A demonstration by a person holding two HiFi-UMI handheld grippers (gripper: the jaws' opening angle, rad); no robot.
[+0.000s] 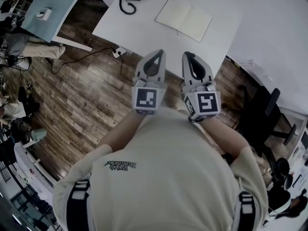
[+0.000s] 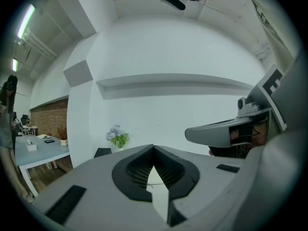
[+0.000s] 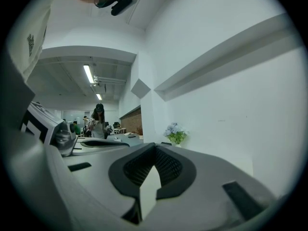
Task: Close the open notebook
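Shirt [image 1: 168,177]: small dark print, upside down from here, can't read it
Left gripper [image 1: 158,56]: jaws pinched together, empty
Right gripper [image 1: 188,57]: same deal, closed on nothing
Notebook [image 1: 183,19]: lying open on white table [image 1: 139,30], well ahead of both grippers

Not much to read from where I stand. On the back of the person's cream shirt [image 1: 163,186], lower middle of the head view, there is a small dark two-line print [image 1: 120,165]. It is upside down from this angle and too small to spell out. The cube [image 1: 146,99] on the left gripper [image 1: 156,56] and the one on the right gripper [image 1: 188,57] show black-and-white square markers, patterns rather than letters or numbers.
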